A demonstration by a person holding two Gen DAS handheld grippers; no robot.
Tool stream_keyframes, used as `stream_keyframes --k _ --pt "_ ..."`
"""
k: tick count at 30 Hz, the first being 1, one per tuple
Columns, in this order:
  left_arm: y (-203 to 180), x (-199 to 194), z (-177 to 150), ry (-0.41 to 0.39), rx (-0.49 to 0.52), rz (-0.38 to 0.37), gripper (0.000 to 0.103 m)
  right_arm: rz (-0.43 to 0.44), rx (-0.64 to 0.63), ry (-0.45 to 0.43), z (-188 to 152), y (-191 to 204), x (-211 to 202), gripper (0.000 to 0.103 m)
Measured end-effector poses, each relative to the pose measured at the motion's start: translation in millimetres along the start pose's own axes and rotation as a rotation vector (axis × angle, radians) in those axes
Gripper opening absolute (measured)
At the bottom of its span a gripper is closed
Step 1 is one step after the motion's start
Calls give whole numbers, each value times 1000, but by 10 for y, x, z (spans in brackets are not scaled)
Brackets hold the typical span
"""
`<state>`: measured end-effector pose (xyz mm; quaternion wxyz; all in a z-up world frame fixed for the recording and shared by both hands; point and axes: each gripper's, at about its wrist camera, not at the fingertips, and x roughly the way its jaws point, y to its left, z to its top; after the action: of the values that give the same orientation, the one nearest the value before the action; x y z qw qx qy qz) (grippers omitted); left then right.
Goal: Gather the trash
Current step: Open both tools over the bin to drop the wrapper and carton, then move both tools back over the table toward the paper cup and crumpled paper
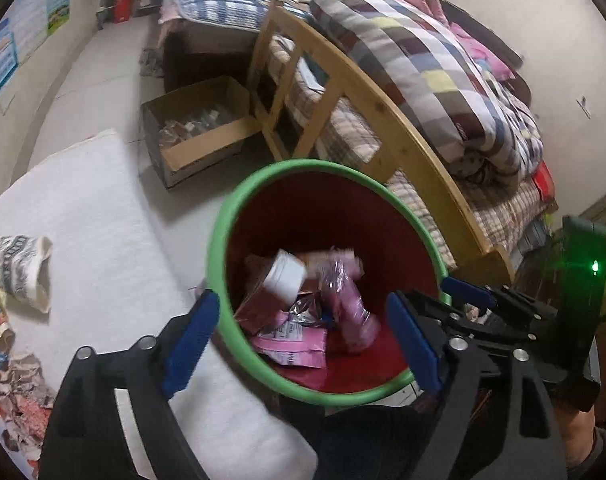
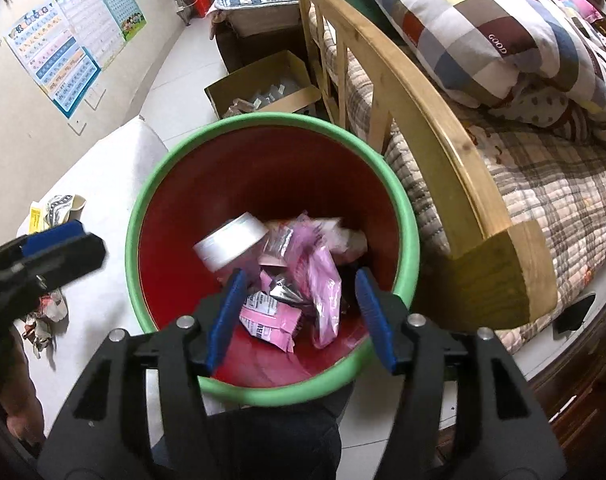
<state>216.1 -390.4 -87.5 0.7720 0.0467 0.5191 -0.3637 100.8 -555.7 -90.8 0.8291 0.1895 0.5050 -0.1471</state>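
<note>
Trash (image 2: 281,280) lies at the bottom of the red bin with the green rim (image 2: 403,216), which stands on the floor beside the wooden bed frame (image 2: 419,120): pink wrappers, crumpled foil and a white lidded tub (image 2: 231,246) resting tilted against them. More refuse remains uncollected on the white mat (image 1: 87,220), namely a patterned paper cup (image 1: 21,268) lying on its side, yellow packaging at the left edge and a heap of torn paper scraps (image 1: 19,384) nearer the camera. Left gripper (image 1: 303,336) hangs over the near rim with its jaws spread wide and nothing between them. Right gripper (image 2: 299,316) sits above the bin mouth, jaws likewise spread and empty. Assessment of handling: the remaining items appear light, thin and easily crushed. The cup is judged soft-walled and best pinched across its open lip. The scraps are loose and likely to shed pieces, so a low, gathering pinch on the thickest clump is advised. Foil and film wrappers may slip between the pads, so a fold or crease offers the surer hold.
</note>
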Motion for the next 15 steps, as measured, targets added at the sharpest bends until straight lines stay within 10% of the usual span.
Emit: stream_keyframes --k 8,15 --pt "268 -334 -69 -62 -45 47 95 -9 -42 -43 -47 160 -165 98" --pt "516 -783 -233 -114 -63 98 95 -23 -129 -85 -70 534 -392 98"
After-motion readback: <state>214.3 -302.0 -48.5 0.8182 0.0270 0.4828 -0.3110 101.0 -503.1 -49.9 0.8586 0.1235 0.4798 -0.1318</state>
